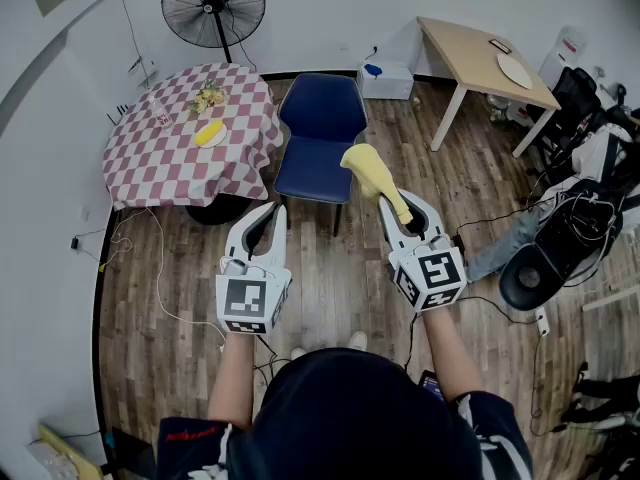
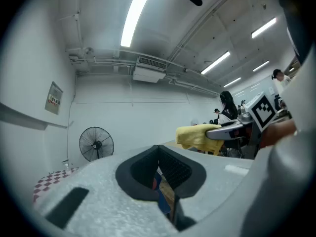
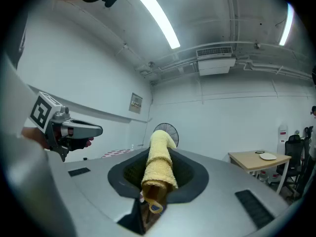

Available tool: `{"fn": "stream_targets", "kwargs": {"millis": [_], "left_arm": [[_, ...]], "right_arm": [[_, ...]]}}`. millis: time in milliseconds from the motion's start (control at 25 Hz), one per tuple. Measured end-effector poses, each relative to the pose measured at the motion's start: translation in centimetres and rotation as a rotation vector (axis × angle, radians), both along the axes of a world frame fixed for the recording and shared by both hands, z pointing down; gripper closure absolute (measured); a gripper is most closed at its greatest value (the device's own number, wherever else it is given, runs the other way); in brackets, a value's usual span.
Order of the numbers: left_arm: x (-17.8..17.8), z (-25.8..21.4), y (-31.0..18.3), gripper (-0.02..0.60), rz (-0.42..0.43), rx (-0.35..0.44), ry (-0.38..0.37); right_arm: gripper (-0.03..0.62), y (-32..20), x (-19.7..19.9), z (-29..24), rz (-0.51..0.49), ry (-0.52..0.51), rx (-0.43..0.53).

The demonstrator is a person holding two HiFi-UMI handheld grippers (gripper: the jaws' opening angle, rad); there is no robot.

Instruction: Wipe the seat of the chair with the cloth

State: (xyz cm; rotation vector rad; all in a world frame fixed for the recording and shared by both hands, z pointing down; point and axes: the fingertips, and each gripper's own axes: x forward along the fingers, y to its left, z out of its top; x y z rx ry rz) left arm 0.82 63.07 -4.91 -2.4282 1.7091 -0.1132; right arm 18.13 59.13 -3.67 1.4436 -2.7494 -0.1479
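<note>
Side by side and level, the left gripper [image 1: 273,211] and the right gripper [image 1: 398,200] are held out over the wooden floor [image 1: 330,268], short of the blue chair [image 1: 322,111]. The left gripper's jaws are seen pressed together with nothing between them in its own view [image 2: 161,168]. The right gripper's jaws are clamped on the yellow cloth [image 1: 368,171], which sticks forward from them as a rolled, drooping length [image 3: 159,159].

From the head view, the near right corner of the chair seat [image 1: 308,168] is covered by the cloth's free end, and whether the two touch cannot be told. The chair's legs are mostly hidden beneath the seat. In the left gripper view only a sliver of blue is made out through the slit of the jaws. The person's arms are cut off below by the head.

The seat's left edge lies just beside the round checked table [image 1: 190,138]; whether they touch cannot be told. A white box [image 1: 386,80] stands near the backrest on the right. Bare floor is left in front of the seat and to its right, with the wooden table [image 1: 482,56] well apart. A floor fan [image 1: 213,4] stands by the far wall.
</note>
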Motion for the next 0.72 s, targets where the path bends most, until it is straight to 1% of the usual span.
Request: {"fn": "stream_targets", "kwargs": {"millis": [320,640,720], "left_arm": [[0.7,-0.3,-0.3,0.566,-0.008,0.011,0.002],[2.0,0.9,-1.4,0.566,-0.029,-0.016,0.0],[2.7,1.2,-1.8,0.566,-0.042,-0.022,-0.016]], "right_arm": [[0.523,-0.4,0.6,0.3,-0.012,-0.009,-0.014],[0.523,-1.6,1.8,0.8,-0.037,-0.016,-0.026],[0.523,-1.8,2.4,0.9,-0.049,-0.015,-0.024]]}}
